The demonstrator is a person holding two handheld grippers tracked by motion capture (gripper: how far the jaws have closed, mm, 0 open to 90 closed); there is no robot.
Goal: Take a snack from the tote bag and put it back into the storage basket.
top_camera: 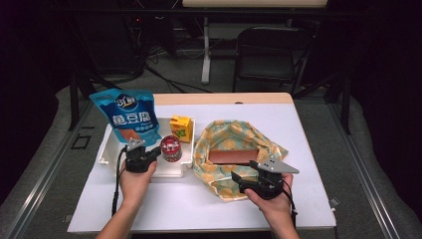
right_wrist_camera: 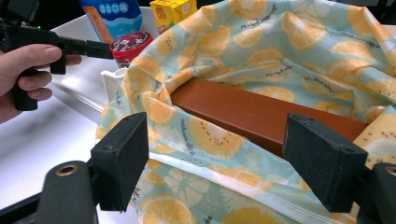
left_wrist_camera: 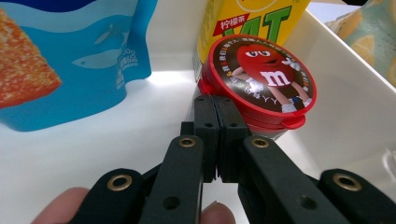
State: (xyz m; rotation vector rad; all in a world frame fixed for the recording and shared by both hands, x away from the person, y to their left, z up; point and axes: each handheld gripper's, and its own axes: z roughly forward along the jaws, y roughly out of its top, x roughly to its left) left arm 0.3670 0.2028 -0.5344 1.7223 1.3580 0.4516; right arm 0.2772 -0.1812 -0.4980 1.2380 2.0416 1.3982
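A white tray (top_camera: 105, 147) at the table's left holds an upright blue snack pouch (top_camera: 130, 117), a yellow juice carton (top_camera: 181, 128) and a red-lidded candy can (top_camera: 171, 148). My left gripper (top_camera: 152, 154) hovers at the tray's front edge, its jaws shut together with nothing between them. In the left gripper view its tips (left_wrist_camera: 215, 101) lie just in front of the can (left_wrist_camera: 264, 79). My right gripper (top_camera: 247, 172) stands open at the near edge of a lemon-print cloth bag (top_camera: 234, 134). A brown box (right_wrist_camera: 247, 109) lies inside the bag (right_wrist_camera: 280, 42), beyond the open jaws.
White table surface (top_camera: 164, 209) lies in front of the tray and bag. A black chair (top_camera: 266, 55) and a table leg stand beyond the far edge. In the right gripper view, the left gripper (right_wrist_camera: 105, 49) shows by the can (right_wrist_camera: 128, 45).
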